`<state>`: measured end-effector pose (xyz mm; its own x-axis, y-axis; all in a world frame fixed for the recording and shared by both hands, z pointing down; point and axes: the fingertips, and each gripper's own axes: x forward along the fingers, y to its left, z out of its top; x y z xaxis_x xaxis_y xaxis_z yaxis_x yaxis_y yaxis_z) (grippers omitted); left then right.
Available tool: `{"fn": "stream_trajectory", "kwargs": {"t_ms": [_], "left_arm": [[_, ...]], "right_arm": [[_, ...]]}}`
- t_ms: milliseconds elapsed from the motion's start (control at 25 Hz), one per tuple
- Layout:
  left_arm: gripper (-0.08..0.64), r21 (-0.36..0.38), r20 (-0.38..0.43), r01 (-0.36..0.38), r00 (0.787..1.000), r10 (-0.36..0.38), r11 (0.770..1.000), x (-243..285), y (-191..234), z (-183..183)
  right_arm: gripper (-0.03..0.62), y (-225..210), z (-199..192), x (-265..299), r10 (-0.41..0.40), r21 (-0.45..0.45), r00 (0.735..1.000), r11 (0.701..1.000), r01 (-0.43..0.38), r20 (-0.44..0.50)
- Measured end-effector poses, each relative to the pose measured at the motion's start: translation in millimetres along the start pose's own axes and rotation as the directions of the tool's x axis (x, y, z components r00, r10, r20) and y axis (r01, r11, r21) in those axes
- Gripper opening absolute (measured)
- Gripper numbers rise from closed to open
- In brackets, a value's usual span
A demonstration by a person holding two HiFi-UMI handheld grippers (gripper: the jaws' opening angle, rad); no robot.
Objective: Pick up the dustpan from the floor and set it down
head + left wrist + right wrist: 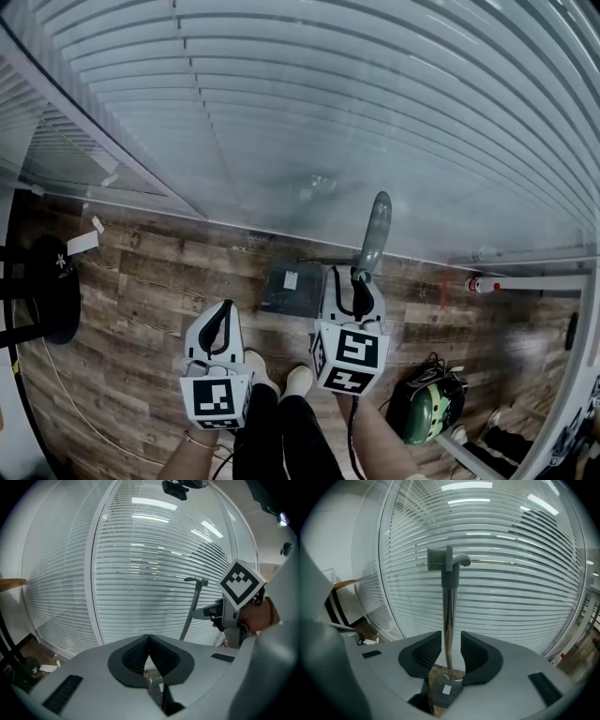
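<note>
The dustpan [291,287] is sitting on the wooden floor [141,281], tucked right up against the foot of the glass wall [328,112] with its white blinds. Its long handle [376,230] is rising up from the back of the pan.

The right claw [451,641] is sitting around the lower part of that handle, on the shiny metal shaft. Its jaws are standing partly apart and the shaft is running up between the pads. It is lying close against the pad on the left of the right gripper view, with a clear gap showing on the other side, so nothing is being squeezed.

The left claw [149,641] is hanging off to the left of the dustpan, apart from it and pointing towards the glass. Its jaws are pressing together at the tips, with nothing between them.

The person's white shoes [298,380] are showing just below the two claws.
</note>
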<state>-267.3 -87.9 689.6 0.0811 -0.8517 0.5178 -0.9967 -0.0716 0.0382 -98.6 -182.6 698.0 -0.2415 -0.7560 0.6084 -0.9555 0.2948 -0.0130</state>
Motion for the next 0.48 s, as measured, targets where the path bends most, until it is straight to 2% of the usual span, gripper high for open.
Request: {"fn": "stream_trajectory", "kwargs": {"t_ms": [280, 480], "left_arm": [[0.017, -0.005, 0.005, -0.006, 1.000, 0.006, 1.000, -6, -5, 2], [0.017, 0.009, 0.021, -0.012, 1.000, 0.011, 1.000, -17, -12, 16]], "right_arm": [[0.123, -1, -5, -10, 0.010, -0.002, 1.000, 1.000, -0.010, -0.001], [0.123, -5, -8, -30, 0.012, 0.007, 1.000, 1.000, -0.012, -0.016]]}}
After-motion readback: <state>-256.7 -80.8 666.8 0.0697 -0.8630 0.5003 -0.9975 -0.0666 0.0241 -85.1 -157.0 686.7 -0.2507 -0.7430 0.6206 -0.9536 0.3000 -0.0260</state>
